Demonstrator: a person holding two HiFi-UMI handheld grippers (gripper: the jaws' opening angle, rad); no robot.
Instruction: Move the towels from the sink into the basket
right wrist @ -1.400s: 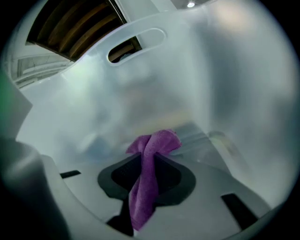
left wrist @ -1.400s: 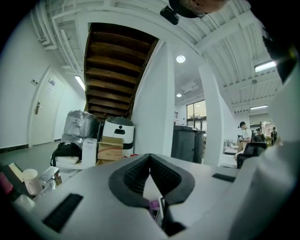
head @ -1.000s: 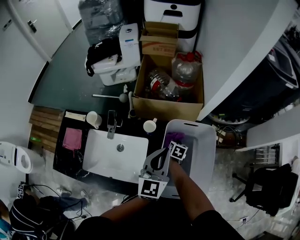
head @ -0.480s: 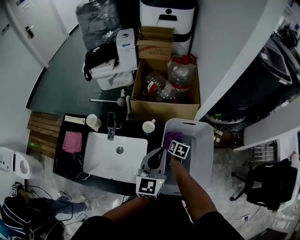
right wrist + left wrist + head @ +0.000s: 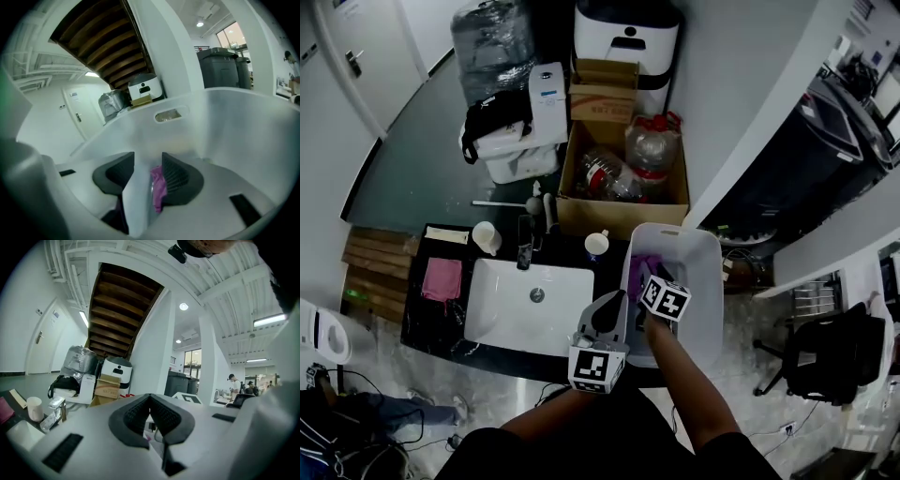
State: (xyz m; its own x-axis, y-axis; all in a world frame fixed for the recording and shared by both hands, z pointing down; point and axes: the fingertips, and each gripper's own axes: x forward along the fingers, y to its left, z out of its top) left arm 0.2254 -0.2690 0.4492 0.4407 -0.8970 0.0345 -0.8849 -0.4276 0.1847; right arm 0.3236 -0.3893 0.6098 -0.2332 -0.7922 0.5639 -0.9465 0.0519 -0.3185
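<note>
A purple towel (image 5: 641,269) lies in the white basket (image 5: 701,272) to the right of the white sink (image 5: 528,305). My right gripper (image 5: 645,281) reaches down into the basket just above it. In the right gripper view the right gripper (image 5: 147,166) has its jaws apart and closing, with the purple towel (image 5: 158,187) showing between them beside the right pad. My left gripper (image 5: 609,317) hovers at the sink's front right corner; in its own view the left gripper (image 5: 150,401) is shut on nothing. A pink towel (image 5: 442,278) lies on the dark counter left of the sink.
A faucet (image 5: 525,242) and two cups (image 5: 486,236) (image 5: 598,246) stand behind the sink. A cardboard box of plastic bottles (image 5: 623,183) sits beyond the counter. A black chair (image 5: 830,361) stands at the right, bags and cables at the lower left.
The right gripper has drawn up and a little to the right over the basket, while the purple towel stays inside. The left gripper holds its place by the sink.
</note>
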